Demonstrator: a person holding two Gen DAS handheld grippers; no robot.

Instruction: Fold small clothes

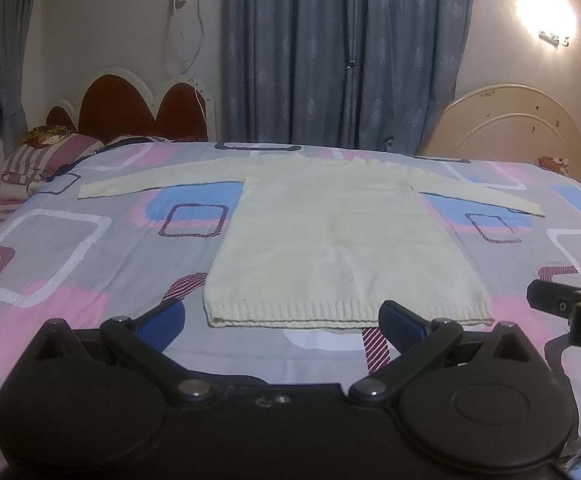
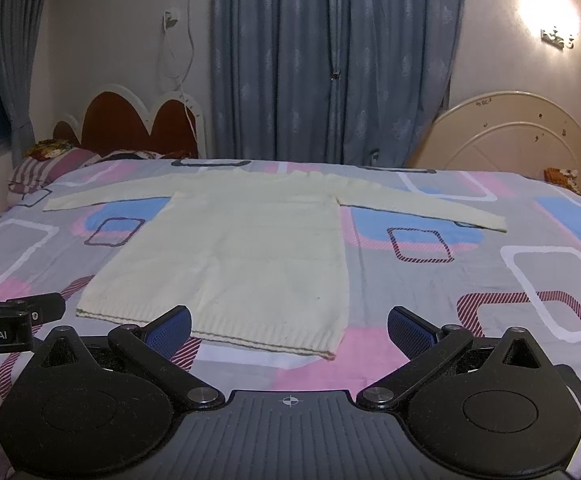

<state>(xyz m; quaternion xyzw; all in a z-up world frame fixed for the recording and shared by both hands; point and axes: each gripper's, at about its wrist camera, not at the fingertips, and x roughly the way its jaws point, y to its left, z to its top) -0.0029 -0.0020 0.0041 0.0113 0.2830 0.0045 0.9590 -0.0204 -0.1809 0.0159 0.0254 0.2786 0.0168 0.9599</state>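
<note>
Spread wide and empty, left tool (image 1: 281, 322) and right tool (image 2: 289, 326), both poised low over the near edge of the bed (image 1: 70, 240), blue pads clear of any cloth. Just beyond them, cream knitted sweater (image 1: 330, 240), laid flat and face down or up (cannot tell which), ribbed hem toward the near edge, neckline toward the far edge, both sleeves stretched straight out toward the bed's side edges. Not yet folded at all. Likely soft, light and limp, a knit that sags and stretches if lifted by one point; grippy enough against the sheet to drag rather than slide. Best taken at a sleeve cuff and shoulder, or at the two hem corners, pinching both layers together. Beyond the bed: striped pillow (image 1: 50, 156) at the far left corner, scalloped headboard (image 1: 138, 108), blue curtains (image 1: 330, 52), lit wall lamp (image 1: 546, 4).
</note>
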